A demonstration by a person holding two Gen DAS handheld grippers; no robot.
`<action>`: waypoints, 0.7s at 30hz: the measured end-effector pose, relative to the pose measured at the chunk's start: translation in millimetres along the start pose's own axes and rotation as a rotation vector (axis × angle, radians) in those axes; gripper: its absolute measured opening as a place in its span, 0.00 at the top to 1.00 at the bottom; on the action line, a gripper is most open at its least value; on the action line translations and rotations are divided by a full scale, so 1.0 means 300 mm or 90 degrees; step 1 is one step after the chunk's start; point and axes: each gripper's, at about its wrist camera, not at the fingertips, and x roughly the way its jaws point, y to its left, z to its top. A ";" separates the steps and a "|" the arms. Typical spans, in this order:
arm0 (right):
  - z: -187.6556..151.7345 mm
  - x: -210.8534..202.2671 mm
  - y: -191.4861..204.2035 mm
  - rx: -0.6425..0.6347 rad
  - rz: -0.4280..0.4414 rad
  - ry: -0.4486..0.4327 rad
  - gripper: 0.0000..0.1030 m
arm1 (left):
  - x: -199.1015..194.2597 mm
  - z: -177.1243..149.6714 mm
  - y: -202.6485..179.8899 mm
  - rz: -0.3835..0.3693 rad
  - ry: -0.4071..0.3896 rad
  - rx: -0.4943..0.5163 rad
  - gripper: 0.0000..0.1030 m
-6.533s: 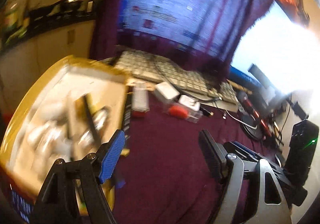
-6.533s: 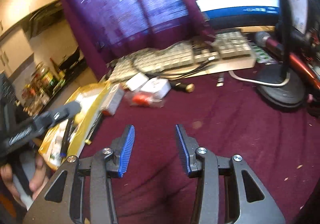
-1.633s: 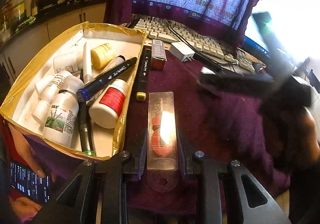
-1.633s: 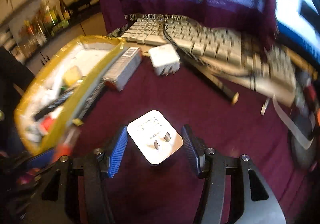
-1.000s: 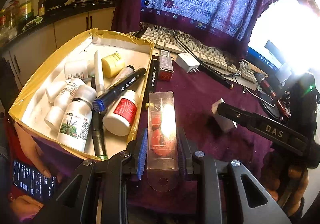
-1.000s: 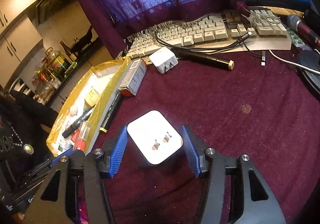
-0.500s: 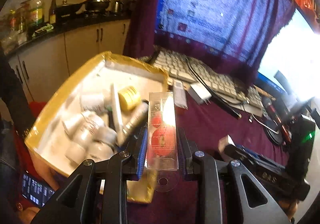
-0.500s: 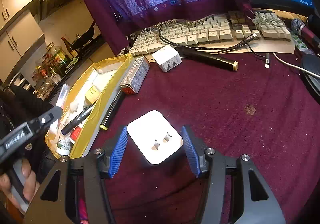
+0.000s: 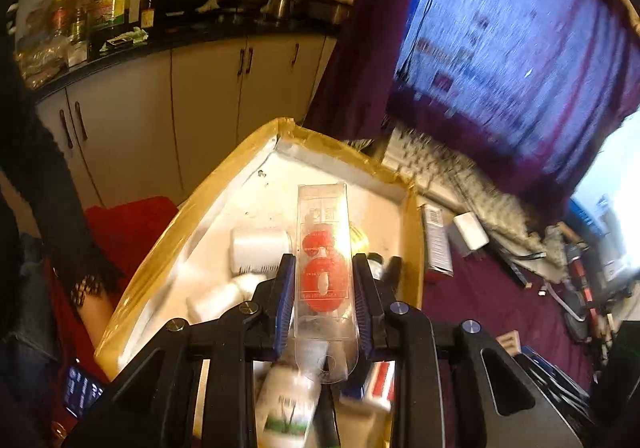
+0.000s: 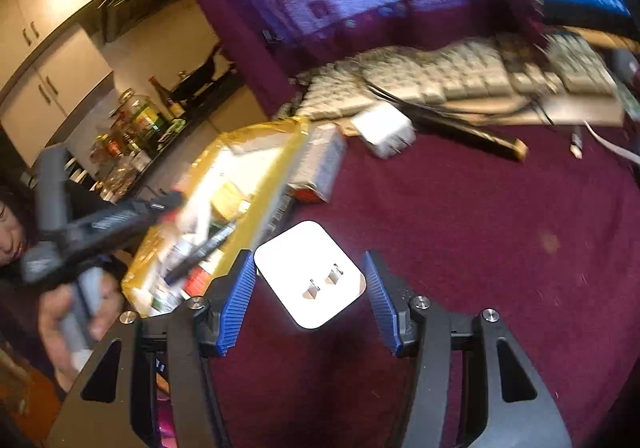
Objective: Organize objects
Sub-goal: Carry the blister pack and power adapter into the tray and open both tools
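My left gripper (image 9: 324, 280) is shut on a clear plastic pack (image 9: 323, 224) with a red piece inside, held upright over the open yellow-taped box (image 9: 224, 176). White bottles (image 9: 256, 248) and markers lie in the box beneath it. My right gripper (image 10: 309, 268) is shut on a white plug charger (image 10: 304, 248), prongs facing the camera, held above the maroon cloth (image 10: 500, 248) just right of the box (image 10: 280, 152). In the right wrist view the left gripper (image 10: 120, 216) shows blurred over the box's left side, in a hand.
A small carton (image 10: 320, 164) lies against the box's right wall, with a second white charger (image 10: 384, 128) behind it. A keyboard (image 10: 460, 76), cables and a black tube (image 10: 472, 136) line the back. Kitchen cabinets (image 9: 160, 120) stand to the left.
My left gripper has carried the clear pack left and up, from beside the box to over its inside. My right gripper has shifted slightly toward the box, still holding the charger.
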 end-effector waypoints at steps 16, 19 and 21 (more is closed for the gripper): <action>0.263 0.341 0.227 -0.105 0.007 0.064 0.47 | 0.094 -0.040 0.014 0.023 0.030 -0.016 0.63; 0.273 0.422 0.260 -0.125 0.001 0.076 0.48 | 0.034 -0.070 0.041 -0.002 -0.005 -0.041 0.45; 0.273 0.466 0.275 -0.135 0.003 0.088 0.48 | 0.012 -0.079 0.050 -0.012 -0.020 -0.054 0.43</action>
